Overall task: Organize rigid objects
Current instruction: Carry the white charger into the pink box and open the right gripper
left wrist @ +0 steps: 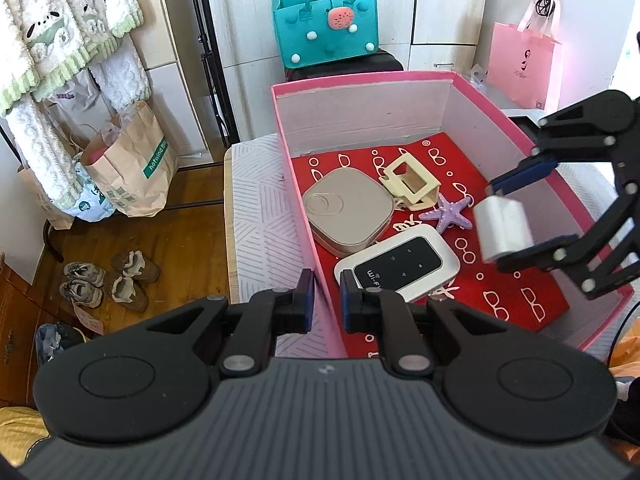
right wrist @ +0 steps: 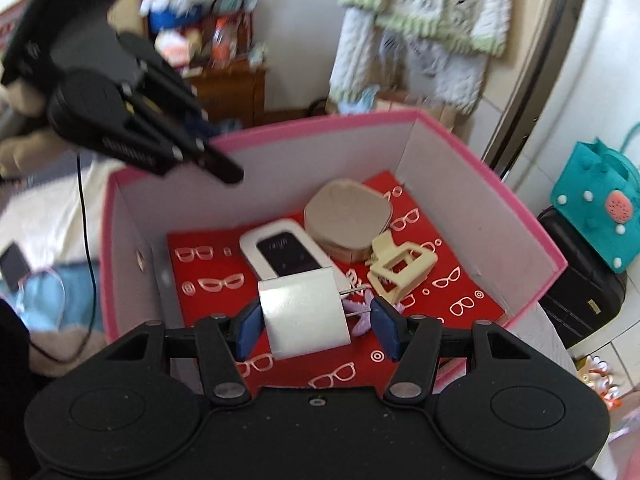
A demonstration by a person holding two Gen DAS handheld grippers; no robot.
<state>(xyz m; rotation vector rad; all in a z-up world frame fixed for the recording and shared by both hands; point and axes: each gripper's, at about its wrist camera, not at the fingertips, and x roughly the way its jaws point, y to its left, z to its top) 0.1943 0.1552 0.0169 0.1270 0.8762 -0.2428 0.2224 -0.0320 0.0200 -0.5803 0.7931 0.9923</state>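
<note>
A pink box (left wrist: pixel 360 87) with a red patterned floor holds a beige square case (left wrist: pixel 346 210), a cream hair claw (left wrist: pixel 412 180), a purple starfish (left wrist: pixel 450 214) and a white-and-black wifi router (left wrist: pixel 396 270). My right gripper (right wrist: pixel 314 320) is over the box; a white plug adapter (right wrist: pixel 304 312) sits between its fingers, touching the left pad, with a gap to the right pad. The adapter also shows in the left wrist view (left wrist: pixel 502 226). My left gripper (left wrist: pixel 326 304) straddles the box's near left wall with a narrow gap and holds nothing.
The box stands on a white patterned table (left wrist: pixel 260 208). A teal bag (left wrist: pixel 324 24) on a black suitcase and a pink bag (left wrist: pixel 520 64) stand behind it. Paper bags (left wrist: pixel 128 168) and shoes (left wrist: pixel 108 284) lie on the wooden floor at left.
</note>
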